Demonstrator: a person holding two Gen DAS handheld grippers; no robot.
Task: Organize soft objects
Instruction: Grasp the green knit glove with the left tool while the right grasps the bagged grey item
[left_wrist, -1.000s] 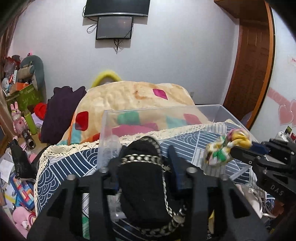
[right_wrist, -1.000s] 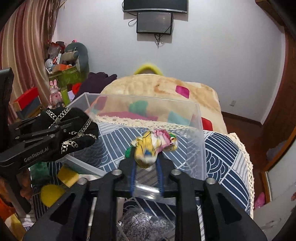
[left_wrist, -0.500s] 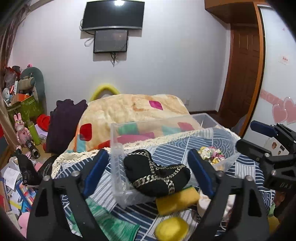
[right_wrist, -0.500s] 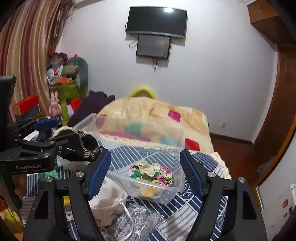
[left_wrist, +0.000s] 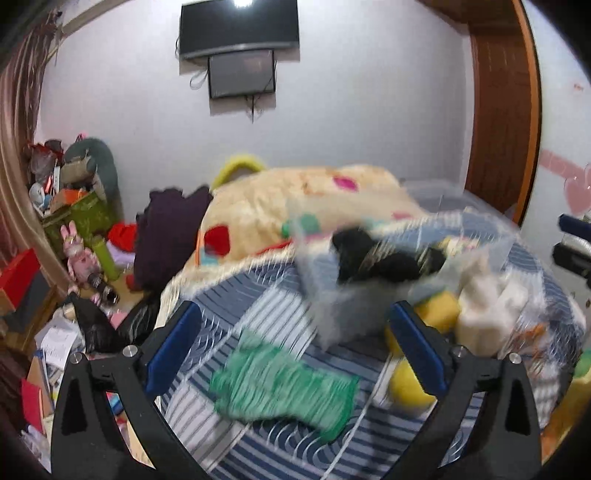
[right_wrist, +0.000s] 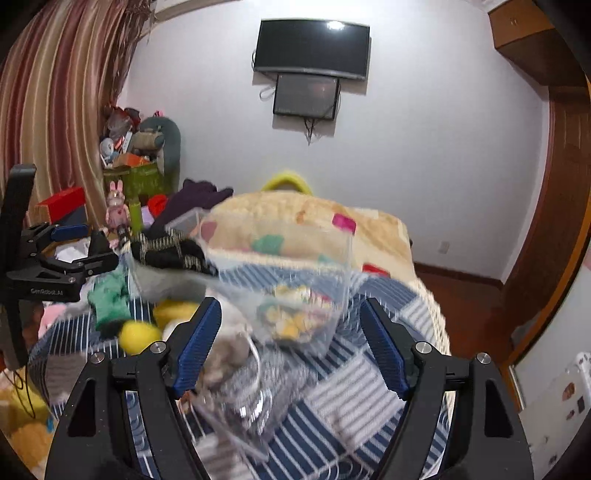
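A clear plastic box (right_wrist: 332, 295) stands on the blue patterned cloth (right_wrist: 369, 387). A black chain-trimmed pouch (left_wrist: 384, 258) lies at its left end; it also shows in the right wrist view (right_wrist: 170, 253). A floral fabric piece (right_wrist: 291, 317) lies at the box's right end. My left gripper (left_wrist: 295, 350) is open and empty, above a green knit cloth (left_wrist: 280, 387). My right gripper (right_wrist: 288, 347) is open and empty in front of the box. Both views are blurred.
Yellow sponges (left_wrist: 410, 380), a white pouch (left_wrist: 484, 306) and a silver mesh bag (right_wrist: 243, 398) lie on the cloth near the box. A cream blanket (left_wrist: 295, 199) is piled behind. Clutter fills the floor (left_wrist: 66, 325) at left. A wooden door (left_wrist: 498, 110) stands at right.
Both grippers opened and let go: the black pouch and the floral piece now lie in the clear box. Both grippers have drawn back and up from the box.
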